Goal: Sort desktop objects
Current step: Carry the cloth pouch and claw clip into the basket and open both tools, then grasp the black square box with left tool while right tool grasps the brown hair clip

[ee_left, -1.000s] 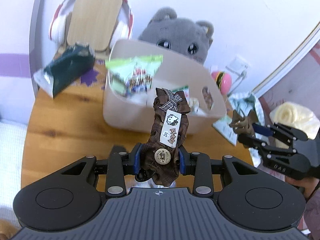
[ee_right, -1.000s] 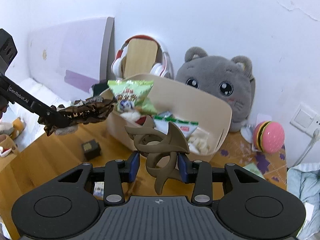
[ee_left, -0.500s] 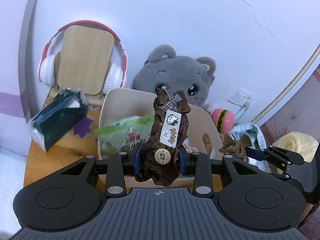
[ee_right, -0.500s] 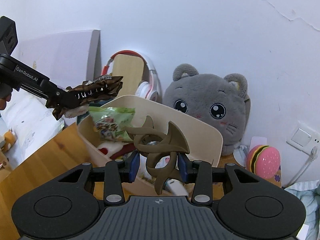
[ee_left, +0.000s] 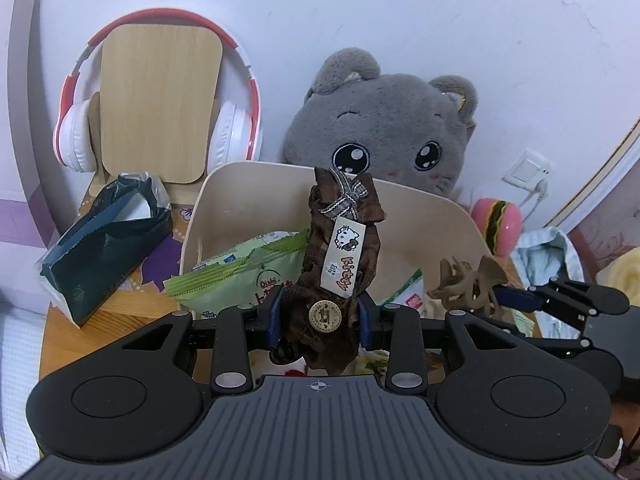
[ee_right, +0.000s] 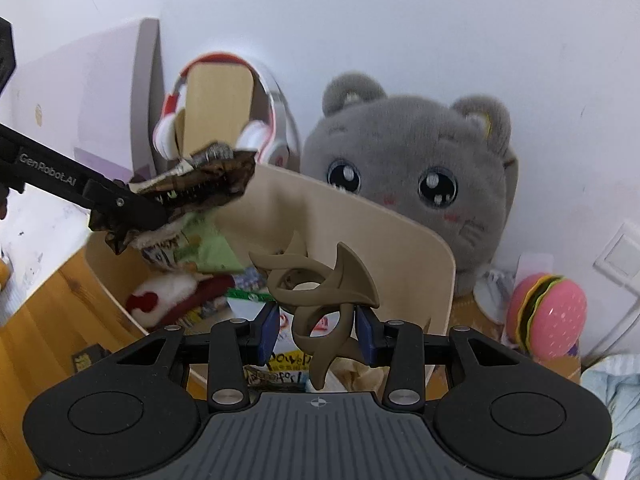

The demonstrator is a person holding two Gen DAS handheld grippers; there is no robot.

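Observation:
My left gripper (ee_left: 319,318) is shut on a brown plaid scrunchie (ee_left: 340,264) with a bow, a Kitty tag and a wooden button. It holds it over the beige bin (ee_left: 404,204). It also shows in the right wrist view (ee_right: 200,184) above the bin's left side. My right gripper (ee_right: 316,330) is shut on a brown claw hair clip (ee_right: 320,284) over the bin (ee_right: 360,220). The clip also shows in the left wrist view (ee_left: 466,286). The bin holds a green snack bag (ee_left: 248,276) and several other packets.
A grey plush cat (ee_left: 396,132) sits behind the bin against the wall. Red-and-white headphones (ee_left: 80,132) hang on a wooden stand (ee_left: 160,100). A dark tissue pack (ee_left: 104,244) lies left of the bin. A pink burger toy (ee_right: 546,312) sits right.
Both grippers have moved forward over the bin with their items still held. The bin and plush cat now look closer.

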